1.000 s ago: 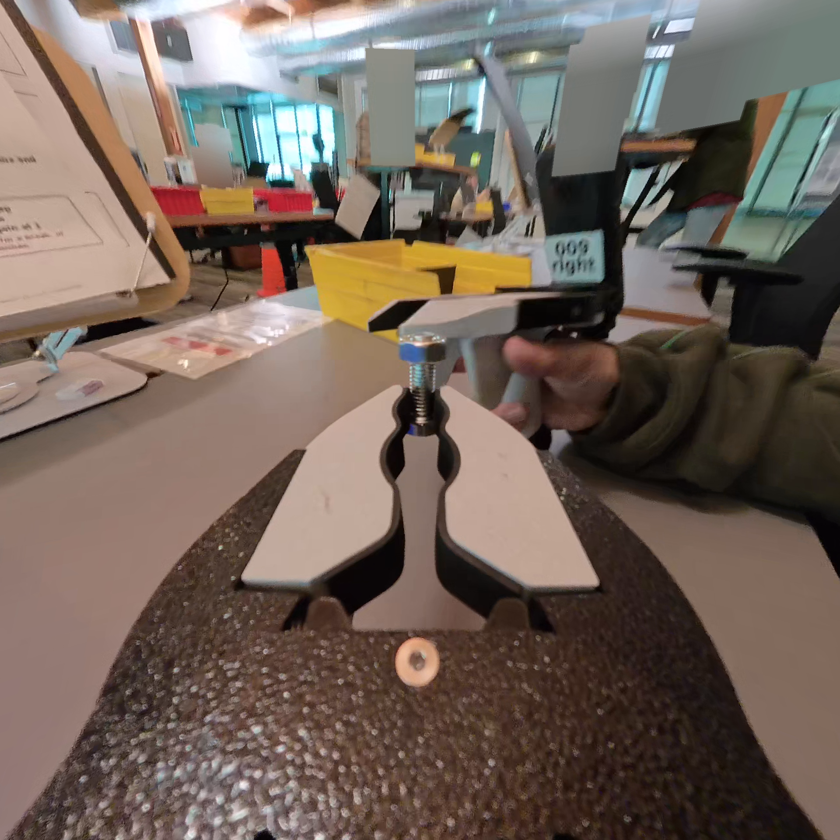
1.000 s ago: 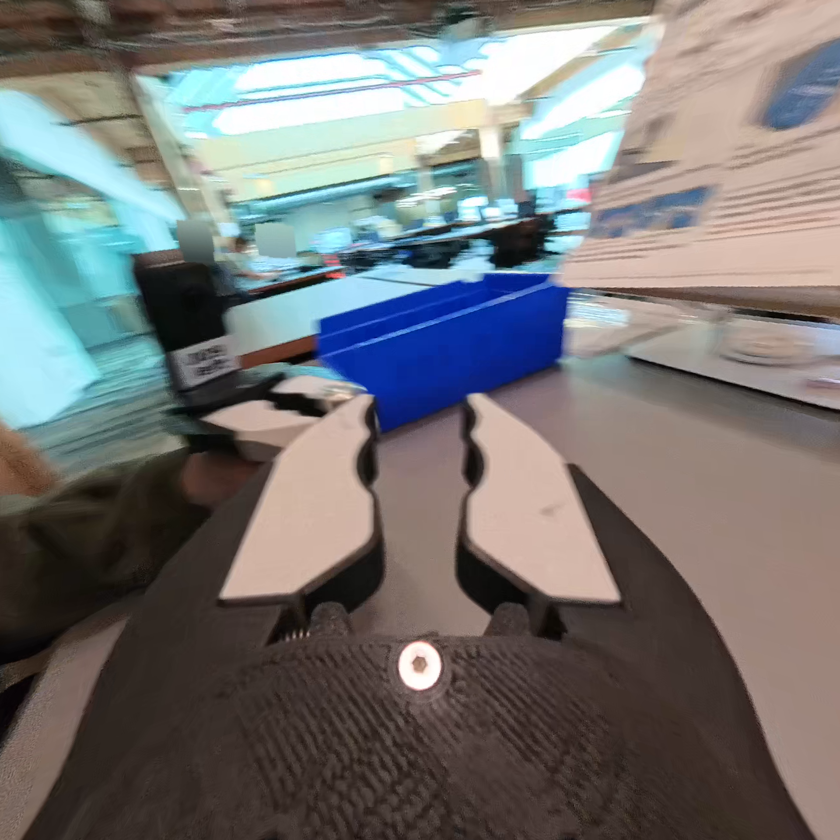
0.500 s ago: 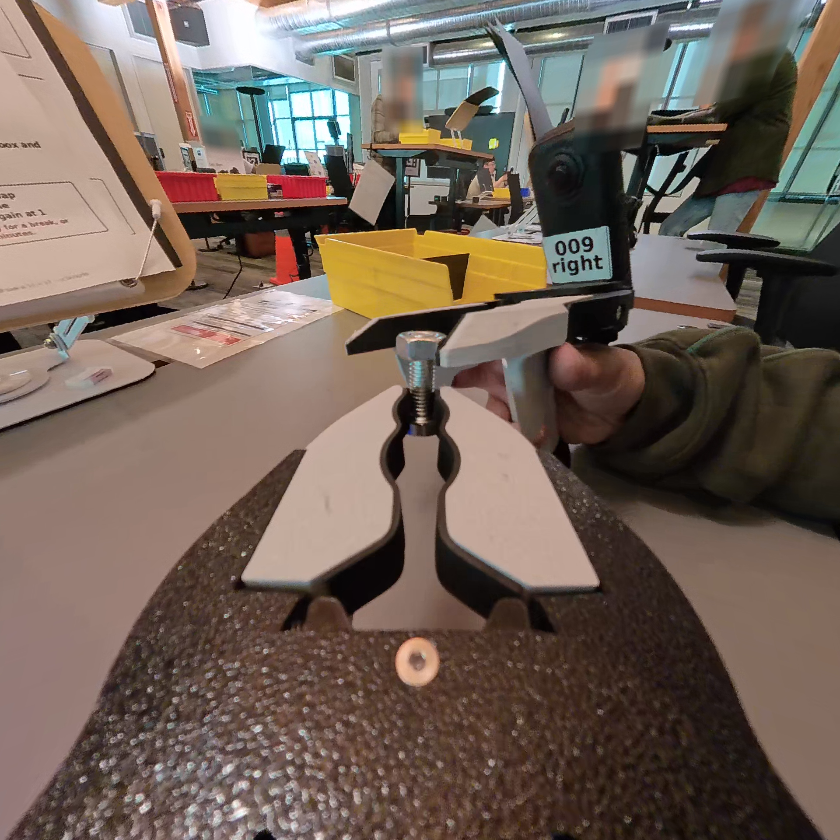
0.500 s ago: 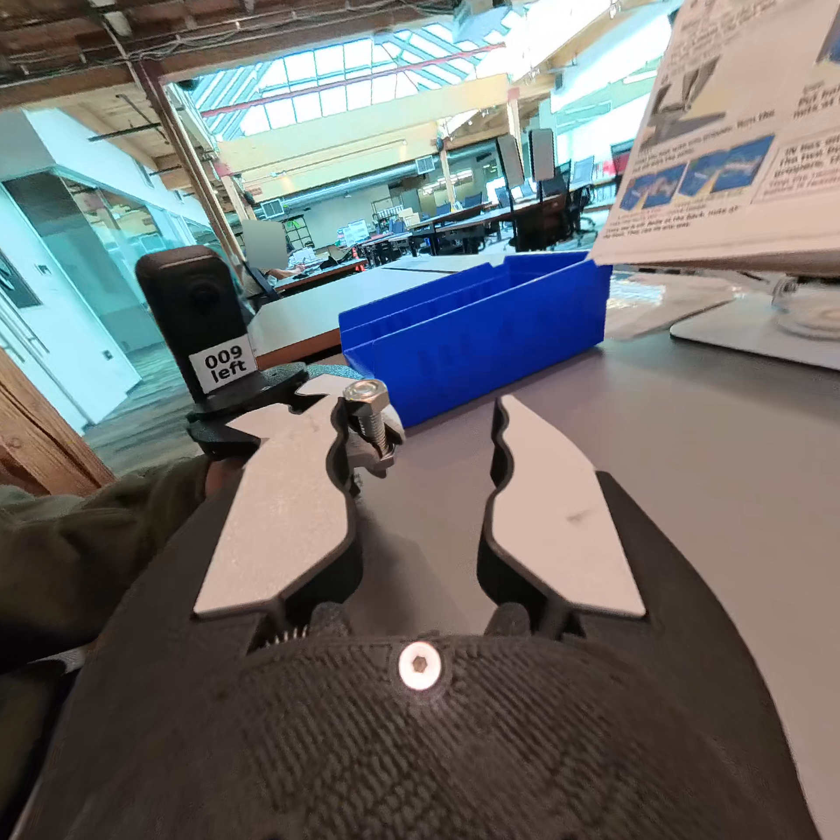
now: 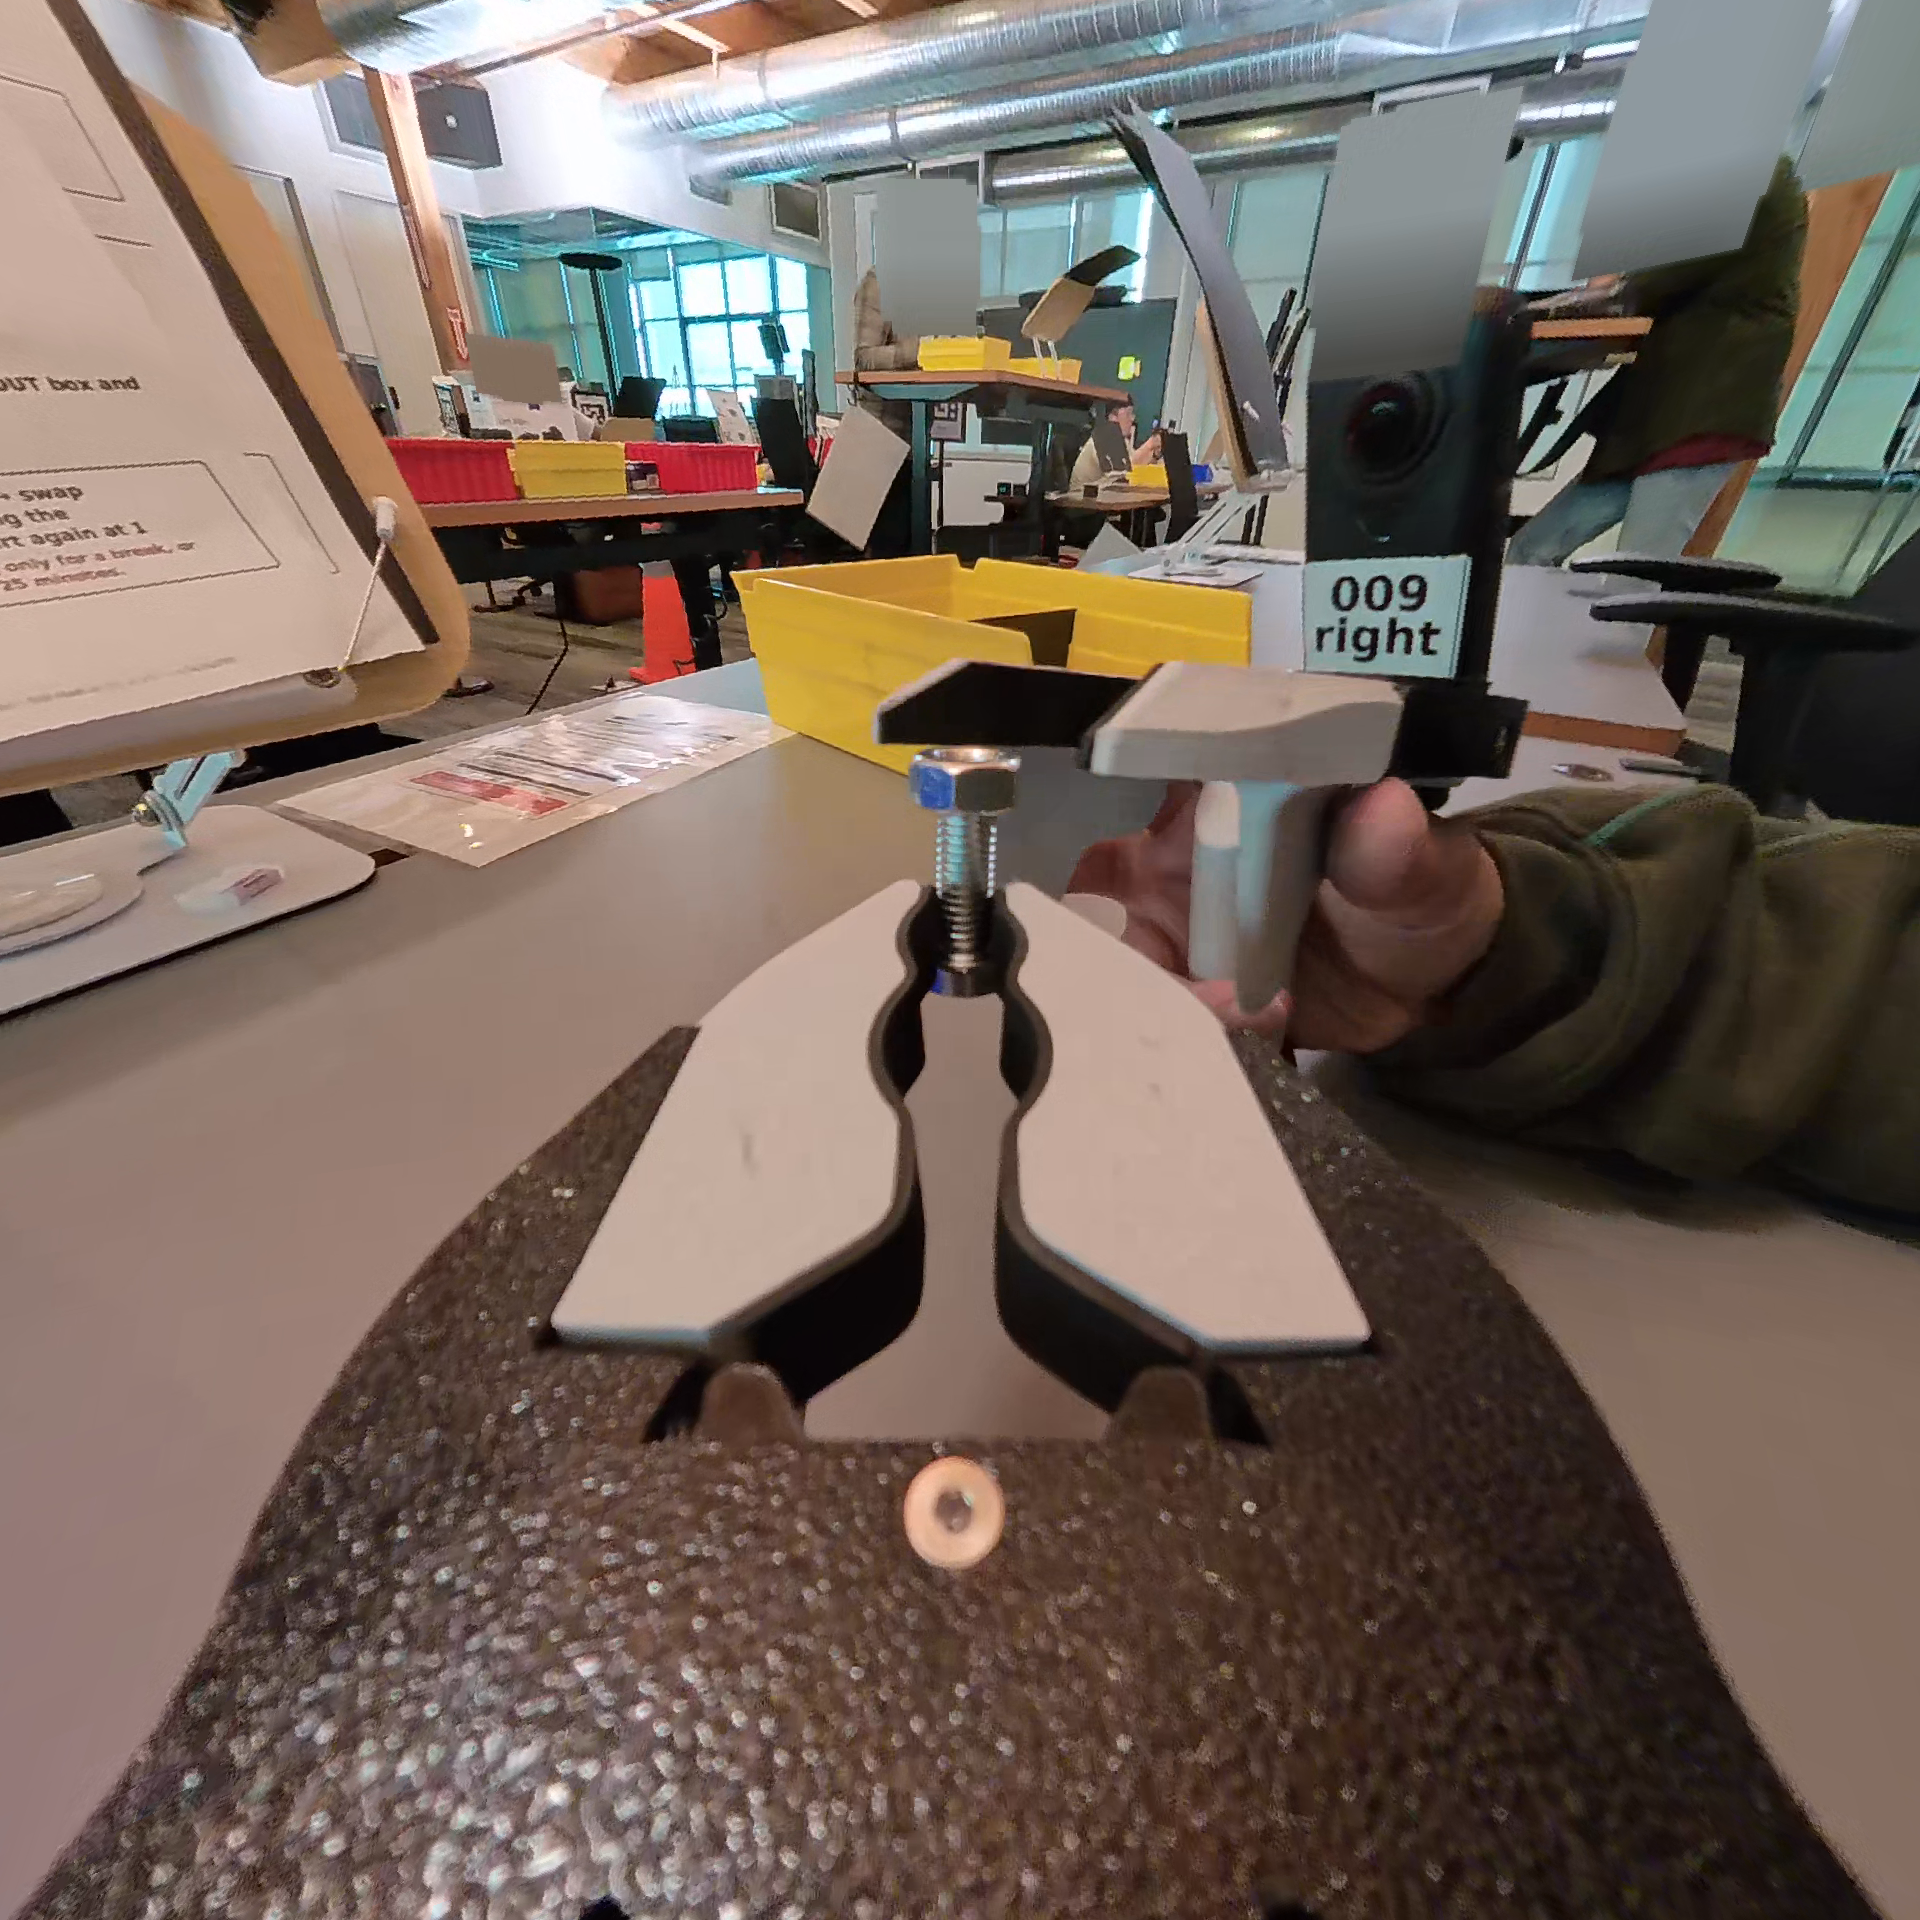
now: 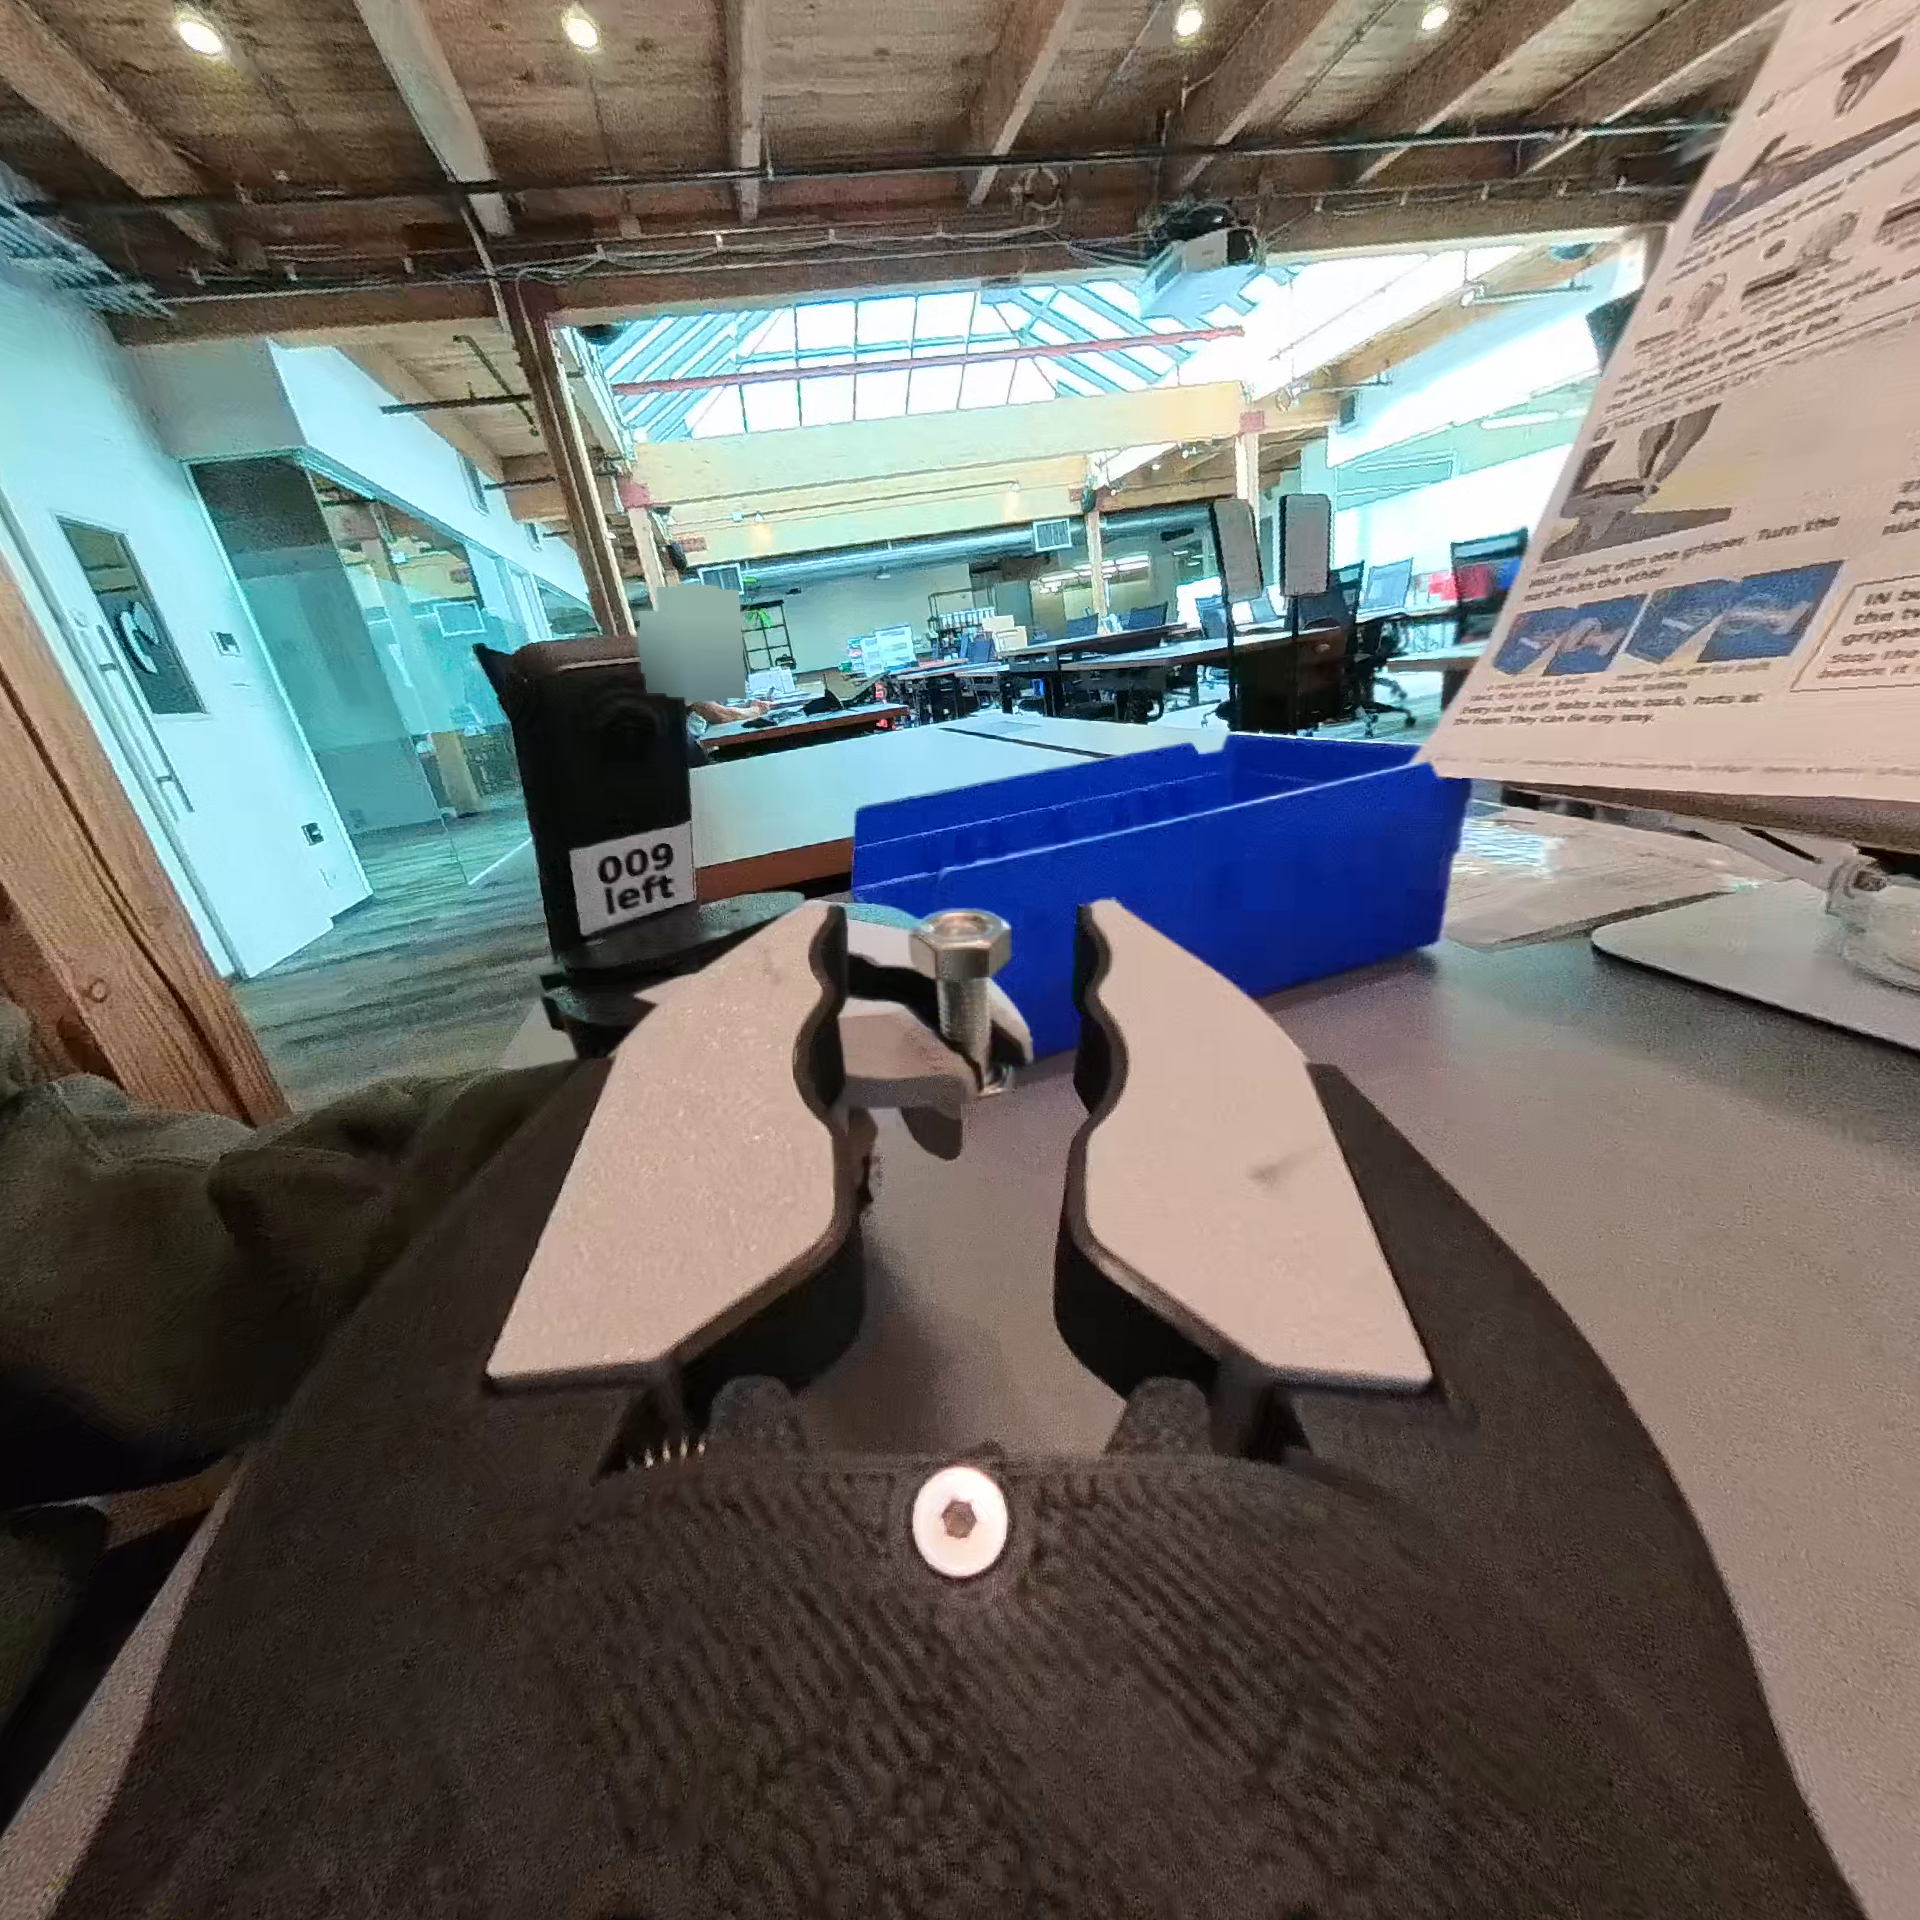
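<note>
My left gripper (image 5: 961, 935) is shut on the lower threads of a silver hex bolt (image 5: 963, 852) and holds it upright, head up, above the grey table (image 5: 312, 1091). A dark nut seems to sit at the bolt's lower end between the fingertips. My right gripper (image 6: 956, 930) is open, and the bolt's head (image 6: 961, 940) stands between its two fingertips without touching either. In the left wrist view the right gripper (image 5: 1039, 712) shows side-on, level with and just behind the bolt head, held by a hand (image 5: 1371, 914). The left gripper's finger (image 6: 904, 1065) shows under the bolt.
A yellow bin (image 5: 914, 634) stands behind the grippers in the left wrist view. A blue bin (image 6: 1195, 862) stands behind them in the right wrist view. A paper sheet on a stand (image 5: 156, 416) and a laminated sheet (image 5: 540, 758) lie at the left. The tips of both grippers are at nearly the same place.
My right gripper has swung round so the bolt head moved from beside its left finger to the middle of its open jaws. My left gripper has held the bolt still.
</note>
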{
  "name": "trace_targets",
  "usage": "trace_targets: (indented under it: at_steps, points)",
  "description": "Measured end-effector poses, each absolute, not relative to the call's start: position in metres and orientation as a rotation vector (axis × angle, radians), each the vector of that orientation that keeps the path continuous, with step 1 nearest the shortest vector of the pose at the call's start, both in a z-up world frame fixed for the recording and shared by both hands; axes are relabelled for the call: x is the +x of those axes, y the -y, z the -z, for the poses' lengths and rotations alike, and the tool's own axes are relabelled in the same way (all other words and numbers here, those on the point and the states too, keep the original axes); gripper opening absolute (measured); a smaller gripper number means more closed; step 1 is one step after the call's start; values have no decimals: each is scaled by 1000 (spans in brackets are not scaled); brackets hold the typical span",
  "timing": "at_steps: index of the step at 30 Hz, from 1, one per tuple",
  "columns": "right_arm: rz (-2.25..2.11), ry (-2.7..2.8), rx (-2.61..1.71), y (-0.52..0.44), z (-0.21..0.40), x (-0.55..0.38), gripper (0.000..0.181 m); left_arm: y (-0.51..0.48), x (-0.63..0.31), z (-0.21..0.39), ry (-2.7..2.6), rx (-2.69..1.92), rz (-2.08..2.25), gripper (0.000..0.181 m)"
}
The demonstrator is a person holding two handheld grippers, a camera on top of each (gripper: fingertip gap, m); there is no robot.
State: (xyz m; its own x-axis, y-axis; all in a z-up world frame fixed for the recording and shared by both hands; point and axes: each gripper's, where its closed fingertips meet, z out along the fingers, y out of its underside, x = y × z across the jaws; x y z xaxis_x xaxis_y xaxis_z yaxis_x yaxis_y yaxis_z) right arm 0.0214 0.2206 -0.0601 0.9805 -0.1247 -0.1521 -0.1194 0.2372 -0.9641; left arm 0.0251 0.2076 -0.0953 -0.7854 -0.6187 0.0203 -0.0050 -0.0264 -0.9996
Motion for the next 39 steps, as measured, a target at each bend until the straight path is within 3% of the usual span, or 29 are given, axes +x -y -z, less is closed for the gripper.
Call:
trace_targets:
  at_steps: [6,14,19,23,25,26,29,39]
  points:
    - [110,-310,-1332,-213,63,42,33,-201,21,95,-1822,-629,1858,9]
    - [-58,-204,-1300,-209,57,24,39,-200,24,96,-1807,-662,1838,9]
    - [77,-185,-1386,-220,67,24,32,-202,23,93,-1781,-669,1865,9]
    - [86,-256,-1391,-213,70,38,47,-209,26,91,-1752,-701,1878,9]
    - [136,-354,-1378,-202,75,56,27,-211,24,86,-1720,-680,1928,9]
    - [134,-381,-1375,-198,77,61,36,-212,25,87,-1726,-692,1916,9]
    - [20,-302,-1359,-201,71,45,43,-211,26,90,-1744,-691,1890,9]
    - [62,-249,-1350,-223,65,29,37,-209,25,92,-1763,-680,1869,9]
